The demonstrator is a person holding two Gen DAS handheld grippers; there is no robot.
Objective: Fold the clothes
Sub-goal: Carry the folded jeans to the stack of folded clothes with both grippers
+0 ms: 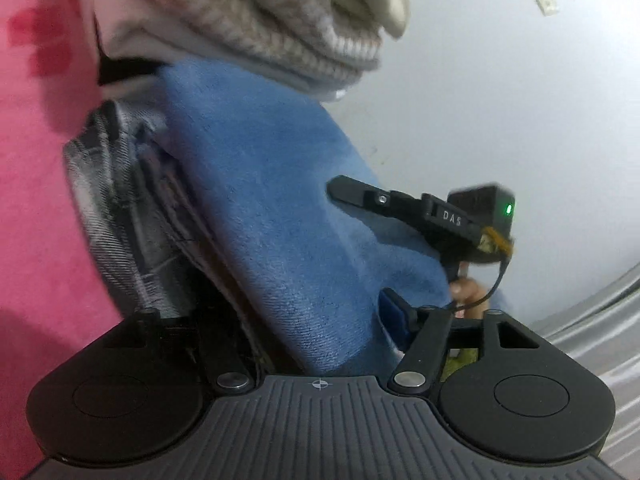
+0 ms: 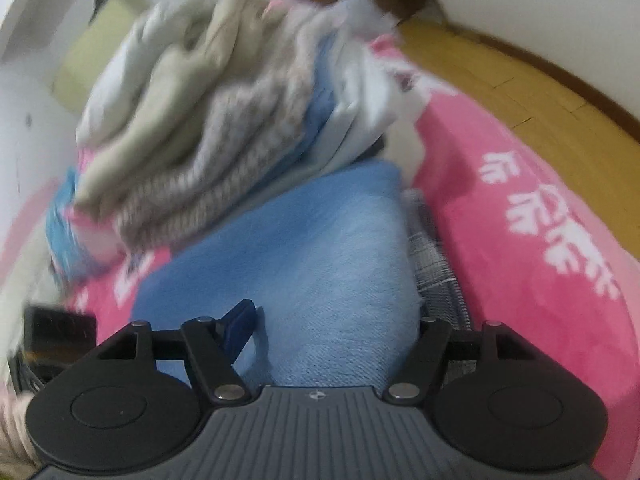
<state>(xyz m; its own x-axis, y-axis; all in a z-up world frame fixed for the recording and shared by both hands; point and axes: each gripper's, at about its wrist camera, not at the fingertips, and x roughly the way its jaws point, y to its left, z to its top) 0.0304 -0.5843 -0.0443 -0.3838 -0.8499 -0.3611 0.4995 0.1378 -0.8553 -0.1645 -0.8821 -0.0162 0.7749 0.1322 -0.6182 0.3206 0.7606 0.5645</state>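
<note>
Pink bedding [image 2: 532,216] with white print covers the surface, and a white wall [image 1: 500,100] stands behind it. On the bedding lies a blue fleece garment [image 2: 304,256] in a thick folded slab, with a grey plaid garment [image 2: 434,264] just beside it and a stack of folded clothes [image 2: 224,128] at its far end. The left gripper [image 1: 280,316] and right gripper [image 2: 332,320] both have their jaws spread wide astride the blue garment, clamping nothing. The fleece looks soft, light and limp, likely to sag and unfold if lifted by one layer, so a hold should pinch all layers at the near corners.
</note>
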